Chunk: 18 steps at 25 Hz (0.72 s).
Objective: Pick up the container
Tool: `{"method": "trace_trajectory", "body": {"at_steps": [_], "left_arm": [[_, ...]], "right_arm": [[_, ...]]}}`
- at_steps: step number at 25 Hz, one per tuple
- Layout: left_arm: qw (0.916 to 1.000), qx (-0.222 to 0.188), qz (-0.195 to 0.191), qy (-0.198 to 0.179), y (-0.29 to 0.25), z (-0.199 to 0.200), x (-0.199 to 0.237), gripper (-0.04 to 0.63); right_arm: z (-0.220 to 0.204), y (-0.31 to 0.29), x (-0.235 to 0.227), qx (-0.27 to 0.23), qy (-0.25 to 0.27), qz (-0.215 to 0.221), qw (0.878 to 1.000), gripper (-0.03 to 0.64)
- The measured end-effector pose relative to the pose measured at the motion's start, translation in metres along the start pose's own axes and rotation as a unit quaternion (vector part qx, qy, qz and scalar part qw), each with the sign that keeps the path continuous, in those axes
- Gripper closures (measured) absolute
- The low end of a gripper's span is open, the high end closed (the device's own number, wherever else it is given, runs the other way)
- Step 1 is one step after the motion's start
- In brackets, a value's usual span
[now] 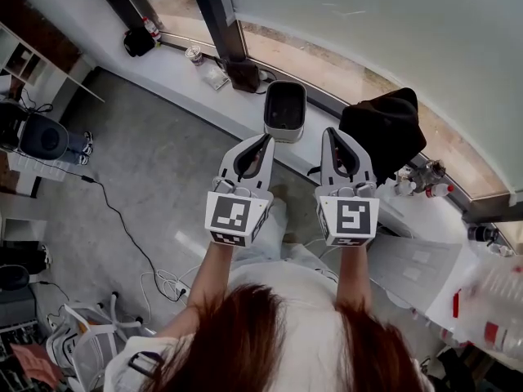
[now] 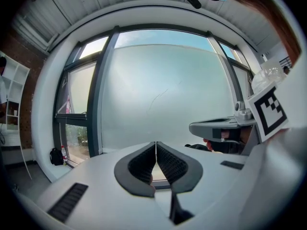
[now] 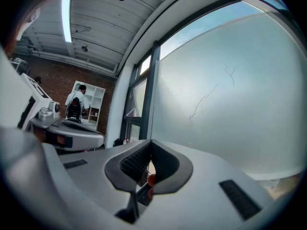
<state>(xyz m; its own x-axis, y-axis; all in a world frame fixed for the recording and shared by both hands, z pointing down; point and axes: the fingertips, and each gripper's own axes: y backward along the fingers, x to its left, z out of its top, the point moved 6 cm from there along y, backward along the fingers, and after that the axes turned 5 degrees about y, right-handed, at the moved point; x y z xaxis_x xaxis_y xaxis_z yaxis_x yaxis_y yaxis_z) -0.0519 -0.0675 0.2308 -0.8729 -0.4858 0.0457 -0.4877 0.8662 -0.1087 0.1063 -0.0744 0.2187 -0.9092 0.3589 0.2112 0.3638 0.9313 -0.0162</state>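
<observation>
Holding both tools out ahead at about chest level, the person stands facing the container (image 1: 283, 133), which suggests an approach that has not yet reached it. Nearest to the camera, the left gripper (image 1: 263, 144) sits just short of the container and a little to its left; its jaws are pressed together at the tips with nothing between them. The right gripper (image 1: 337, 135) is level with it on the container's right, jaws likewise closed and empty. Both point roughly level towards the glass, so in the two gripper views the container falls below the line of sight and only the window shows. With the jaws closed, neither tool could take the rim as it stands; they would likely need to open first, one on each side.

The container, dark inside with a pale rim, stands upright on the white ledge (image 1: 184, 70), apart from both grippers. It appears free to lift. A black bag (image 1: 384, 125) lies just to the container's right, close enough that the right gripper would have to work beside it. Behind the container rises the frosted window (image 1: 368, 15)
</observation>
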Motion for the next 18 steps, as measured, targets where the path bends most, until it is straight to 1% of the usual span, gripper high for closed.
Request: {"method": "trace_trajectory", "body": {"at_steps": [4,12,18], "left_arm": [[0.9999,0.007,0.004,0.006,-0.018,-0.01,0.017,0.577],[0.9995,0.025,0.006,0.019,-0.049,-0.035,0.048,0.577],[0.9988,0.035,0.01,0.032,-0.065,-0.067,0.066,0.577]], "right_arm": [[-0.011,-0.024,-0.003,0.009,-0.007,-0.005,1.0,0.592],[-0.044,-0.065,-0.005,0.033,-0.001,-0.008,0.999,0.592],[-0.077,-0.092,-0.001,0.049,0.02,-0.003,0.999,0.592]]}}
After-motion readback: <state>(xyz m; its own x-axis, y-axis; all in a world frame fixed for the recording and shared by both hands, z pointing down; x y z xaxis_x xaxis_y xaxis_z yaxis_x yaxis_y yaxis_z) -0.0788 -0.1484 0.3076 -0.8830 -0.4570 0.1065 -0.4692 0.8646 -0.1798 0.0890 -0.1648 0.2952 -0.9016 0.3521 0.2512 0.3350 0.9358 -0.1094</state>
